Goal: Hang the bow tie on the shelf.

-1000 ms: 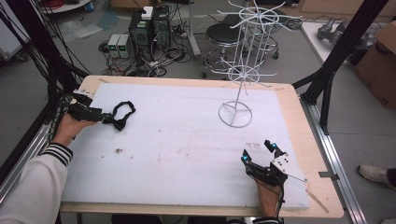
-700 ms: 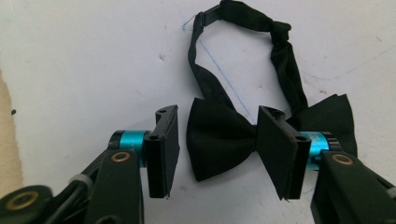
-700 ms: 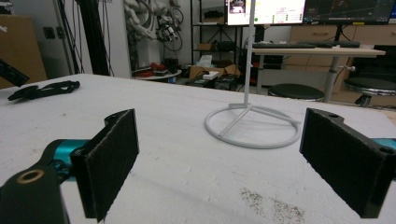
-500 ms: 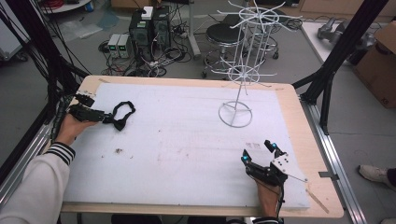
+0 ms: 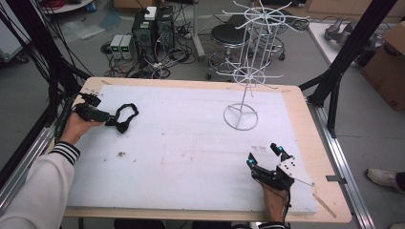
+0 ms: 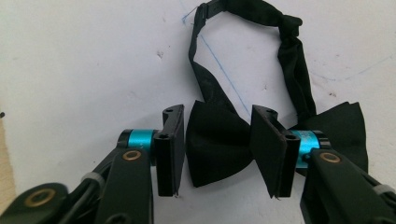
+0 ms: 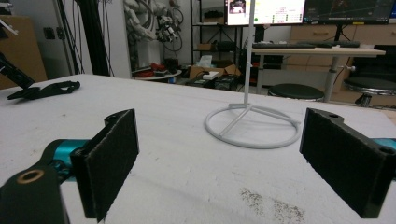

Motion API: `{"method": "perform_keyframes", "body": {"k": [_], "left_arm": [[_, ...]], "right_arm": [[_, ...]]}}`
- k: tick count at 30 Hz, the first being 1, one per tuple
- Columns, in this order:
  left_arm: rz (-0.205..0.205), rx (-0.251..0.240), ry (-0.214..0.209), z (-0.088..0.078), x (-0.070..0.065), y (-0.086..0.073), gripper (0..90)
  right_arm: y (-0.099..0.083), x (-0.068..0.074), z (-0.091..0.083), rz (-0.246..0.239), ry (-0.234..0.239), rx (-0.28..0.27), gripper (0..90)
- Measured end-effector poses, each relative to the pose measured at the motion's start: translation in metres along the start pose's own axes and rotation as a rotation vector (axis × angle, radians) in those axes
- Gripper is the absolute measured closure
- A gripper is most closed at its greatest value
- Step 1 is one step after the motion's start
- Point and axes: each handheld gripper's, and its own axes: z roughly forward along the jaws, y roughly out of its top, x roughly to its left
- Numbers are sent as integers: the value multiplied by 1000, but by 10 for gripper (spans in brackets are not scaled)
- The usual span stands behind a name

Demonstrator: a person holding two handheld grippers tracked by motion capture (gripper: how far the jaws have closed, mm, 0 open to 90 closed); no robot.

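A grey floor (image 5: 28, 90) surrounds the table, with black stools (image 5: 228, 34), tangled cables (image 5: 162, 59) and a cardboard box (image 5: 389, 62). Lit monitors (image 7: 266, 10) stand on a desk (image 7: 317, 50).

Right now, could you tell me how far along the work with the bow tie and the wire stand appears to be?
Early, it seems. Done: the left hand-held gripper straddles one wing of the black bow tie, jaws open. In hand: nothing gripped; the tie lies flat on the white mat. Left, presumably: closing, lifting, and hanging it on the white wire stand. The right hand-held gripper sits open and empty near the front edge.
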Motion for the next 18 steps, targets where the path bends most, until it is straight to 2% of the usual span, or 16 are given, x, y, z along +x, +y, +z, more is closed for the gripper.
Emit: {"method": "perform_keyframes", "body": {"k": [5, 11, 18], "left_arm": [[-9, -8, -7, 0, 1, 0, 509], [-15, -43, -13, -1, 0, 2, 504], [-26, -49, -12, 8, -2, 4, 495]], "right_arm": [[0, 0, 0, -6, 1, -2, 107], [0, 0, 0, -3, 1, 2, 108], [0, 0, 0, -6, 0, 1, 108]]}}
